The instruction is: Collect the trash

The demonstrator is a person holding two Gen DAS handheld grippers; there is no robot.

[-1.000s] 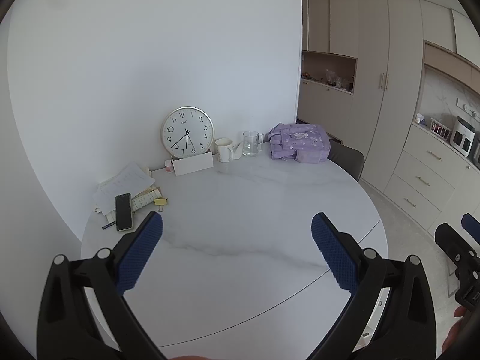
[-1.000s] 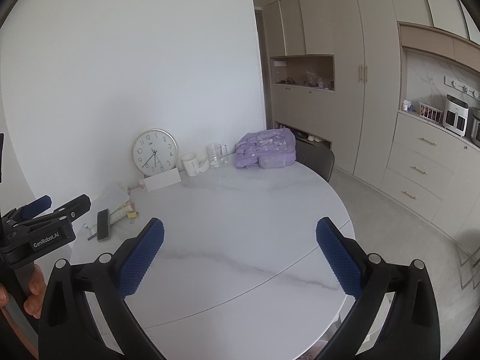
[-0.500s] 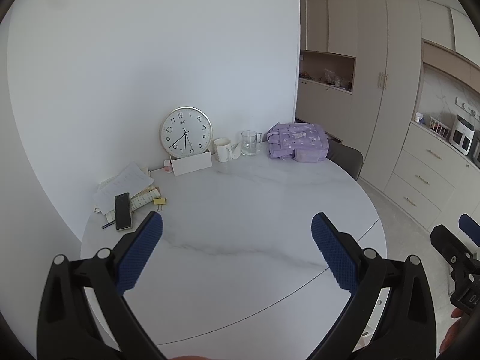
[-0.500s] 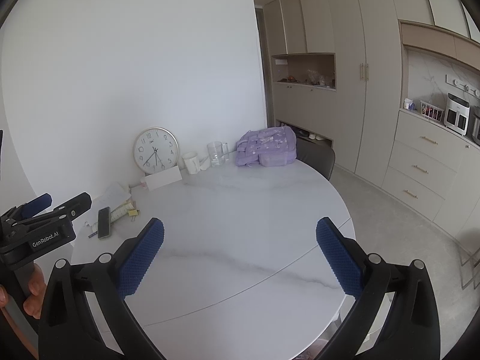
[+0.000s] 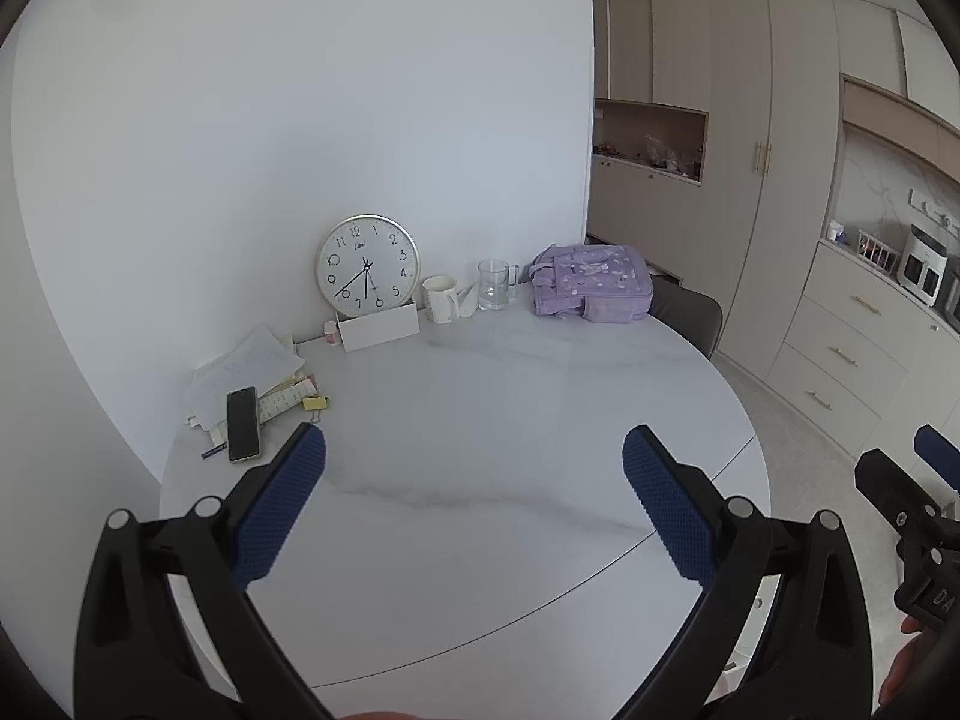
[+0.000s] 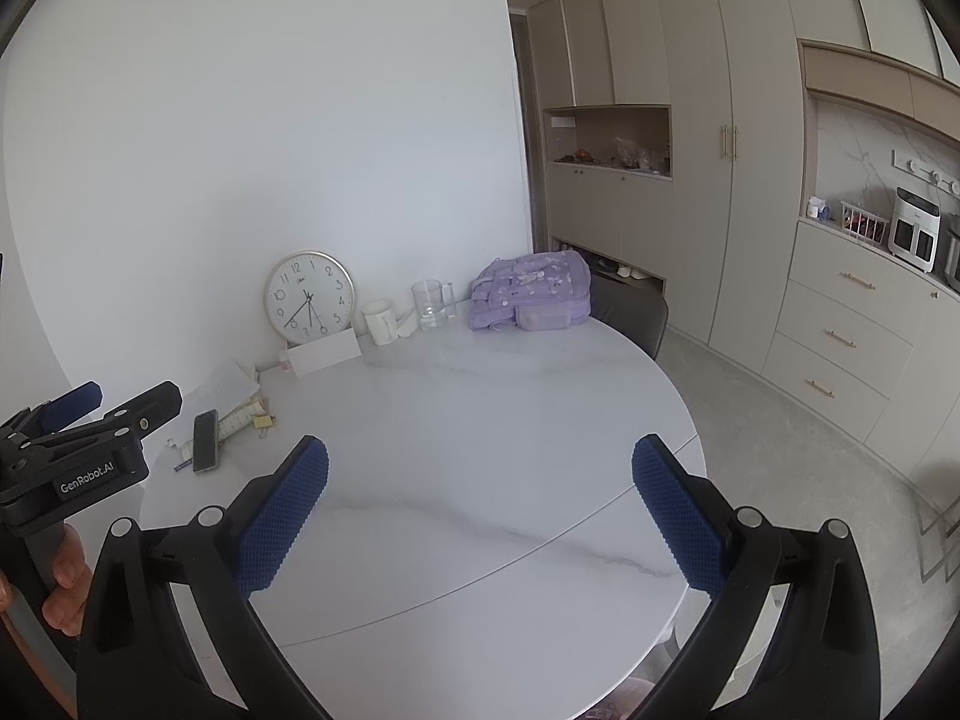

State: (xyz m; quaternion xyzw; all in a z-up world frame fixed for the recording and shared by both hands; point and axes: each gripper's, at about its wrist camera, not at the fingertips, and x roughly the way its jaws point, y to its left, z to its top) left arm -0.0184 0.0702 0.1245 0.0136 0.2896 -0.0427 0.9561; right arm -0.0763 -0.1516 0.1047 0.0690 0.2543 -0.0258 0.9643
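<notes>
A round white marble table (image 5: 480, 480) stands against a white wall. A crumpled white tissue (image 5: 467, 302) lies between a white mug (image 5: 440, 298) and a glass mug (image 5: 495, 284) at the far side; it also shows in the right wrist view (image 6: 408, 324). My left gripper (image 5: 474, 474) is open and empty above the near part of the table. My right gripper (image 6: 480, 480) is open and empty, beside it on the right. Both are far from the tissue.
A wall clock (image 5: 367, 266) leans on the wall behind a white card (image 5: 379, 327). Papers (image 5: 246, 369), a phone (image 5: 242, 423) and a yellow binder clip (image 5: 316, 403) lie at the left. A purple bag (image 5: 591, 290) sits at the far right, a chair (image 5: 687, 312) behind it. Cabinets line the right side.
Both views have shifted only slightly; the right gripper has edged a little in the left wrist view. Nothing on the table has moved.
</notes>
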